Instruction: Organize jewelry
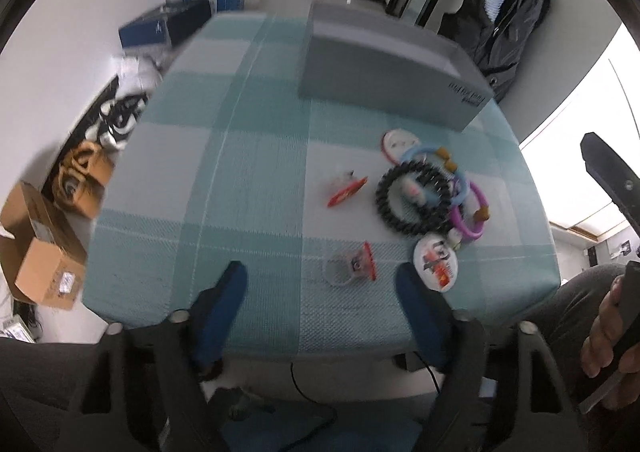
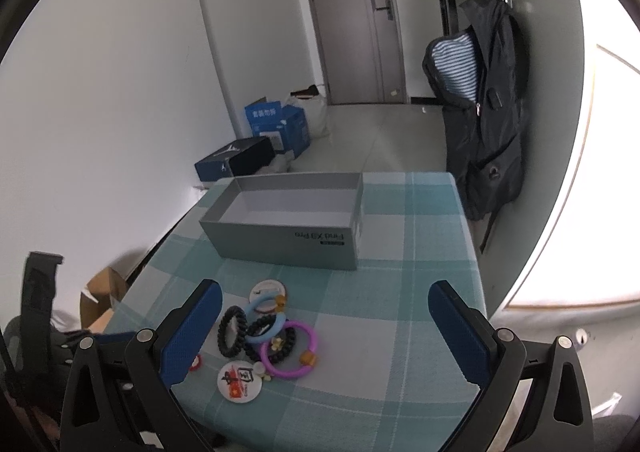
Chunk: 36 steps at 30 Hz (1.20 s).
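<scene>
Jewelry lies in a heap on the teal checked tablecloth [image 1: 240, 172]: a black coil hair tie [image 1: 414, 198], a light blue ring [image 1: 432, 154], a purple ring [image 1: 472, 214] and two round badges [image 1: 436, 262] [image 1: 400, 144]. A small clear packet with a red strip [image 1: 352, 266] lies between the blue fingers of my open left gripper [image 1: 320, 274], untouched. A second such packet [image 1: 348, 188] lies farther in. My right gripper [image 2: 326, 289] hangs open above the heap, over the black hair tie [image 2: 232, 330], the purple ring [image 2: 290, 348] and a badge [image 2: 240, 380]. Behind stands an open grey box [image 2: 288, 220], empty.
The table's near edge [image 1: 320, 348] runs just under my left gripper. On the floor to the left are cardboard boxes [image 1: 44, 252], shoes [image 1: 120, 116] and blue boxes [image 2: 276, 124]. A black backpack [image 2: 484, 108] hangs at the right. A person's hand [image 1: 604, 332] holds the right gripper's handle.
</scene>
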Motion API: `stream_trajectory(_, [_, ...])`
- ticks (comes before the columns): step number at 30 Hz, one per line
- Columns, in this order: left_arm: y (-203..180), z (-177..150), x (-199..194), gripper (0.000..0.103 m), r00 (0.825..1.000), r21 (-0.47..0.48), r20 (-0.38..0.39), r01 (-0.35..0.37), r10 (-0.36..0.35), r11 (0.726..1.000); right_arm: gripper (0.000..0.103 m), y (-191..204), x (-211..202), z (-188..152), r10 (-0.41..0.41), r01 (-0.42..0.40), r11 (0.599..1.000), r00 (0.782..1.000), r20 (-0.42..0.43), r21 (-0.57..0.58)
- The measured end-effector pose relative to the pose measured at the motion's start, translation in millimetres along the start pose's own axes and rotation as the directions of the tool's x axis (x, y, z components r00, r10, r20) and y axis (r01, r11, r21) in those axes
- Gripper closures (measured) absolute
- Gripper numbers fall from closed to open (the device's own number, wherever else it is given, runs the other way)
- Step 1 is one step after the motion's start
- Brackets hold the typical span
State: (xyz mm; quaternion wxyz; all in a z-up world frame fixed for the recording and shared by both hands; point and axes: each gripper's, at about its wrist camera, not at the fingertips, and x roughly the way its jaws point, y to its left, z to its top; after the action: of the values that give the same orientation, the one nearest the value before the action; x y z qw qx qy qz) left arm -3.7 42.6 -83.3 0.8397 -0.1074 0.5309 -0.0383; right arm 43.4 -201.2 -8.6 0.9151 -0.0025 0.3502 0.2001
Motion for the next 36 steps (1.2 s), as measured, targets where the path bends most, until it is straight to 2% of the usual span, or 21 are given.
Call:
stream_trajectory(2, [0.0, 1.0, 3.3, 0.034, 1.000, -0.008, -0.012, 0.008, -0.008, 1.000, 0.000, -0.6, 1.7, 0.4, 0.003, -0.003, 1.000, 1.000, -0.005, 0.003])
stream_trajectory(7, [-11.3, 3.2, 4.2, 0.048, 0.999, 0.023, -0.023, 0.033, -0.032, 0.999, 0.000, -3.9, 3.8, -0.5, 0.003, -0.003, 1.000, 1.000, -0.020, 0.009])
stream_trajectory(9, [-13.9, 2.0, 6.8, 0.062, 0.999, 0.039, -0.033, 0.030, -0.029, 0.999, 0.000, -4.7, 3.9, -0.8, 0.007, -0.007, 1.000, 1.000, -0.024, 0.011])
stream_trajectory(10, [-15.5, 2.0, 6.3, 0.064, 1.000, 0.054, -0.026, 0.018, -0.017, 0.998, 0.000, -4.9, 4.1, -0.8, 0.007, -0.007, 1.000, 1.000, -0.027, 0.012])
stream_trajectory(11, [-17.1, 2.1, 6.8, 0.071, 0.999, 0.059, -0.031, 0.026, -0.024, 0.998, 0.000, -4.9, 4.0, -0.8, 0.008, -0.007, 1.000, 1.000, -0.029, 0.012])
stream_trajectory(14, [-20.7, 1.0, 7.0, 0.078, 1.000, 0.086, -0.028, 0.002, 0.000, 0.996, 0.000, -5.0, 4.2, -1.2, 0.007, -0.007, 1.000, 0.999, -0.033, 0.012])
stream_trajectory(23, [-12.3, 7.2, 2.3, 0.079, 0.999, 0.085, -0.013, 0.033, -0.032, 0.996, 0.000, 1.2, 9.0, -3.5, 0.030, -0.030, 0.999, 0.998, -0.057, -0.013])
stream_trajectory(28, [4.6, 21.8, -13.6, 0.079, 0.997, 0.009, 0.054, 0.047, -0.047, 0.999, 0.000, 13.3, 10.9, -1.6, 0.148, -0.151, 0.988, 0.985, -0.093, -0.032])
stream_trajectory(31, [22.5, 25.2, -27.2, 0.079, 0.994, -0.037, 0.108, 0.015, -0.011, 0.999, 0.000, 25.9, 10.9, 4.2, 0.207, -0.215, 0.975, 0.972, -0.111, -0.063])
stream_trajectory(36, [34.3, 23.2, -37.1, 0.079, 0.990, -0.078, 0.140, 0.006, 0.005, 0.997, 0.002, 50.1, 22.6, 12.8, 0.265, -0.283, 0.953, 0.952, -0.153, -0.107])
